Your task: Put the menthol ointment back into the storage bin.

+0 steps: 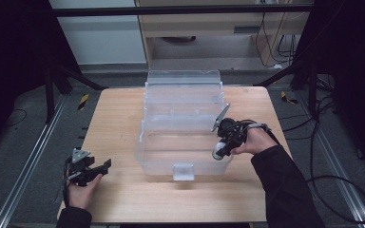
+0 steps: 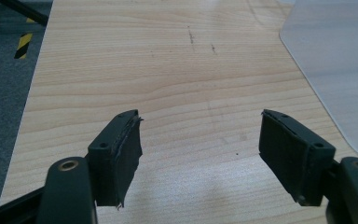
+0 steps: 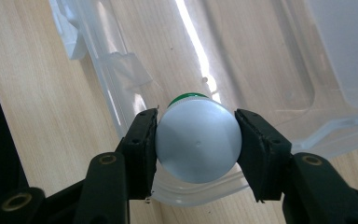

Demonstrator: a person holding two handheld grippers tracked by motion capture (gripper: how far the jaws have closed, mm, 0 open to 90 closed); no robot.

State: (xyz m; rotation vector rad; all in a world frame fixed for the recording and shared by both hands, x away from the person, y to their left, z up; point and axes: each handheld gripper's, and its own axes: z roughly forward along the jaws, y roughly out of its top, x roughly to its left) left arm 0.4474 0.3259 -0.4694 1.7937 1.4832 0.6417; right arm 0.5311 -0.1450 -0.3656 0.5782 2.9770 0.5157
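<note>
A clear plastic storage box (image 1: 148,141) stands open in the middle of the wooden table, its lid tipped back. My right gripper (image 1: 220,148) hangs over the box's right front corner, shut on a small white bottle (image 1: 217,152) with a green band. In the right gripper view the bottle's round white end (image 3: 198,141) faces the camera, both pads pressed to its sides, above the box rim (image 3: 100,79). My left gripper (image 1: 97,172) rests low at the table's front left, open, with bare wood between its fingers (image 2: 116,154).
The box's corner (image 2: 335,65) lies to the right in the left gripper view. A small latch tab (image 1: 183,171) juts from the box's front wall. Beyond the table are floor rails, black stands and loose cables (image 1: 335,190).
</note>
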